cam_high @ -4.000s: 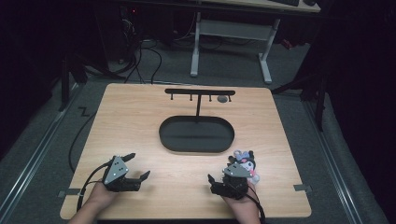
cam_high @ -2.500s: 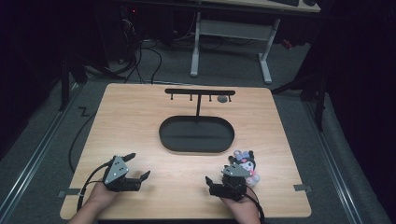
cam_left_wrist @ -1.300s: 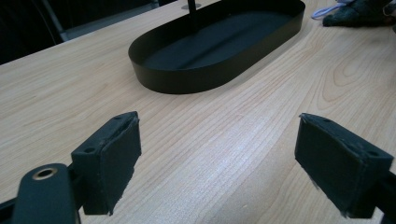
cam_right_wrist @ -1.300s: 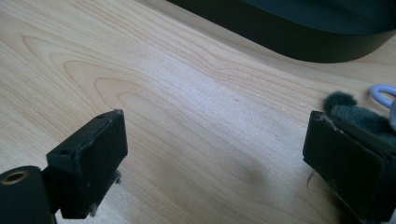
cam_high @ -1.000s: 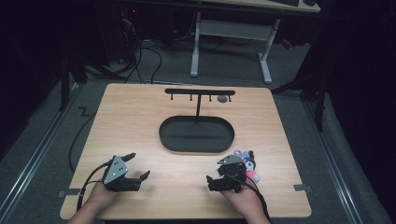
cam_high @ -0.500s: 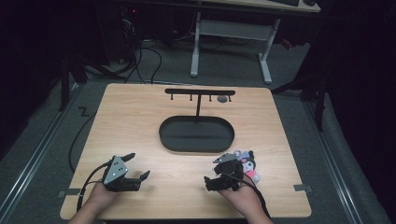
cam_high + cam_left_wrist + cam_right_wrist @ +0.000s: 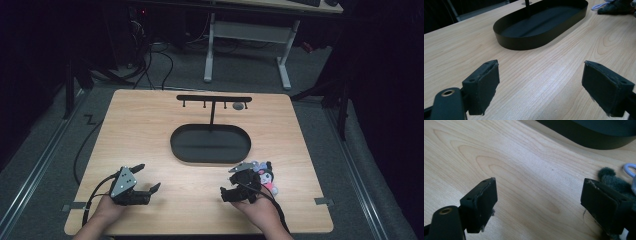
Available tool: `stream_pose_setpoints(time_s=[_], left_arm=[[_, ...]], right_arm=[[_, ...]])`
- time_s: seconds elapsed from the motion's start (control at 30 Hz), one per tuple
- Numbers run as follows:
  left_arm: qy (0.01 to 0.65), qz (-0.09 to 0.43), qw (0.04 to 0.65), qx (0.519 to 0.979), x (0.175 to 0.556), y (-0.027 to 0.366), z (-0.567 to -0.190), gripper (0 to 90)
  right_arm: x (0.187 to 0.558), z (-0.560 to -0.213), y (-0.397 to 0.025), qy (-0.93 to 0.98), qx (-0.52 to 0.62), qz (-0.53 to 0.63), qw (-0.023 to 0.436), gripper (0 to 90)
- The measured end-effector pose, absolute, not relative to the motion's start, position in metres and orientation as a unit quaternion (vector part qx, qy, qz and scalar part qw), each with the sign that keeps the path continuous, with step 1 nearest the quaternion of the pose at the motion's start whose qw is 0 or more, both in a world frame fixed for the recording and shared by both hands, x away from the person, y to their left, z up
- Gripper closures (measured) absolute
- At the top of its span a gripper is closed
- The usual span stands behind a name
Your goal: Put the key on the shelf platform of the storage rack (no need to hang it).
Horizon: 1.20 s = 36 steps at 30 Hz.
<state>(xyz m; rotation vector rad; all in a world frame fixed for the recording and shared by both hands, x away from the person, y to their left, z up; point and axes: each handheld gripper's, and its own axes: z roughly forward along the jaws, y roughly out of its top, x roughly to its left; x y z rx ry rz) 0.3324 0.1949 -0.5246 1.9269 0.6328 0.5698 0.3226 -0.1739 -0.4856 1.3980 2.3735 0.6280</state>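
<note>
High view: both grippers (jaws spread wide, holding nothing), right gripper (image 7: pixel 239 186) beside plush toy (image 7: pixel 266 176).

Each hand holds a black two-jaw gripper. The left gripper (image 7: pixel 148 180) carries a grey three-cornered plate (image 7: pixel 123 181) on top, dotted with small dark screw holes, and a thin black cable (image 7: pixel 88 205) loops from its back. The right gripper (image 7: pixel 226 187) bears a similar grey plate (image 7: pixel 243 167), with a black cable (image 7: pixel 276 210) trailing past the wrist. Seen close, the jaws end in blocky black pads (image 7: pixel 484 85) with worn, frayed edges and small holes, and a brass-ringed hole (image 7: pixel 448 93) sits in the arm beside one. The forearms are bare.
</note>
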Motion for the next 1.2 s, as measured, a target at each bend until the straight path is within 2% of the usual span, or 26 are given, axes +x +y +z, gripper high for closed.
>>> stream_pose_setpoints(time_s=[0.6,0.77,1.2], left_arm=[[0.26,0.235,0.492,0.797,0.333,0.193,-0.525,15.4],[0.259,0.236,0.49,0.798,0.333,0.193,-0.525,15.4],[0.26,0.238,0.494,0.795,0.331,0.196,-0.525,15.4]], right_arm=[[0.331,-0.483,-0.17,0.851,0.487,0.167,0.104,15.5],[0.331,-0.482,-0.167,0.858,0.48,0.161,0.092,18.5],[0.333,-0.472,-0.169,0.862,0.474,0.157,0.082,18.1]])
